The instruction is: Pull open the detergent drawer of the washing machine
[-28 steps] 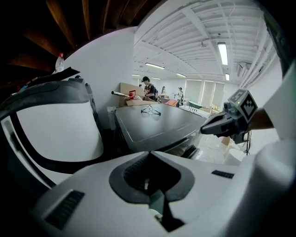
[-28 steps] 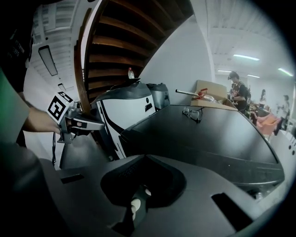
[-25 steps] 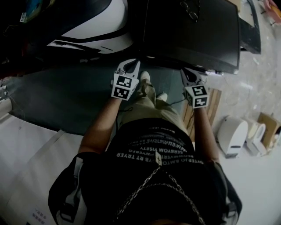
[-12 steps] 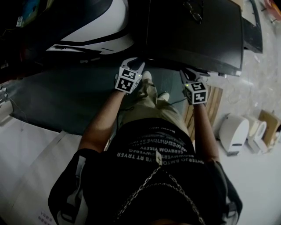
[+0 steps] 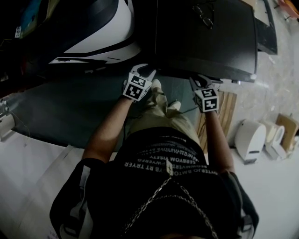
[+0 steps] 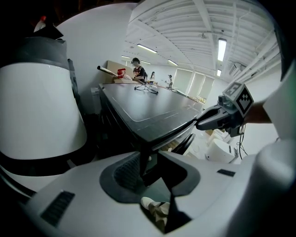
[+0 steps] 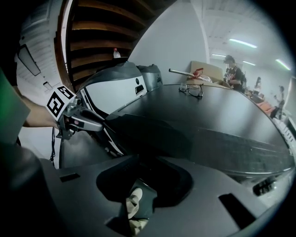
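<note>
The black washing machine (image 5: 205, 37) stands in front of me, seen from above; its front face and detergent drawer are hidden under the top's edge. My left gripper (image 5: 148, 70) is at the machine's front left corner. Its jaws are opening, and in the left gripper view (image 6: 155, 171) that corner's edge (image 6: 144, 150) stands just beyond them with nothing gripped. My right gripper (image 5: 197, 79) points at the front edge further right. The jaws in the right gripper view (image 7: 138, 185) are too dark to read. Each gripper shows in the other's view: right gripper (image 6: 199, 124), left gripper (image 7: 99, 126).
A pair of glasses (image 5: 203, 11) lies on the machine's top. A white and black rounded appliance (image 5: 100, 32) stands to the left. A dark mat (image 5: 70, 102) covers the floor; a wooden pallet (image 5: 226, 112) and white devices (image 5: 247, 140) lie to the right. My shoes (image 5: 155, 84) are near the machine.
Both grippers have sunk a little and come closer to the machine's front edge. The left gripper's marker cube has shifted slightly right.
</note>
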The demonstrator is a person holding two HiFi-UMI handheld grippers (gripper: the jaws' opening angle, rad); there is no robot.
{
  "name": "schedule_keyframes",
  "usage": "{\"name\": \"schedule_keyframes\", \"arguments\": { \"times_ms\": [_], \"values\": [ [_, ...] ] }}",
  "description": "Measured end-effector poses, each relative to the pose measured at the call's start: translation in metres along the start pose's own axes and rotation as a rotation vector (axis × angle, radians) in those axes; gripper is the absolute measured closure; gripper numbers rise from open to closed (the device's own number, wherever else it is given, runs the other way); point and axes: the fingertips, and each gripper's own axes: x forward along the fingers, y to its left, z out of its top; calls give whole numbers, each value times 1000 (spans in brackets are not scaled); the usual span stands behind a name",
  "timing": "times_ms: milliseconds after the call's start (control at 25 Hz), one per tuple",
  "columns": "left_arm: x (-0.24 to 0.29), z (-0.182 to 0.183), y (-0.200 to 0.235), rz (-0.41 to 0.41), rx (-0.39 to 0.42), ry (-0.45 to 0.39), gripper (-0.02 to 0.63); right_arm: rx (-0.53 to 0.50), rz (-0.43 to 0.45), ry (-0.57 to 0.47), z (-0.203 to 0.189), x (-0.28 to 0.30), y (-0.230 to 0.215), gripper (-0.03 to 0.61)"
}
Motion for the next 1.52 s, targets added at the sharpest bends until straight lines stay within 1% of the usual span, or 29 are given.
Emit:
{"name": "schedule_keyframes", "arguments": {
  "times_ms": [80, 200, 440, 520, 840, 1000, 1280, 1520],
  "values": [
    [2, -1, -5, -17, 16, 9, 506, 5, -5, 5, 0, 1, 0, 500],
    [4, 0, -9, -10, 52, 23, 511, 13, -13, 20, 0, 0, 0, 502],
    [6, -6, -12, -20, 42, 33, 518, -4, -46, 41, -5, 1, -3, 508],
    [1, -9, -15, -24, 30, 47, 518, 4, -46, 59, -8, -4, 1, 511],
    [-12, -25, -31, -18, 2, 49, 529, -19, -17, 107, -26, -18, 16, 515],
    [-16, -34, -40, -15, -9, 44, 529, 13, 11, 100, -37, -24, 20, 518],
    [-25, -51, -56, -8, -18, 50, 529, 13, 39, 125, -58, -34, 30, 520],
    [-31, -61, -68, 11, -28, 43, 529, 48, 59, 122, -76, -40, 32, 522]
  ]
}}
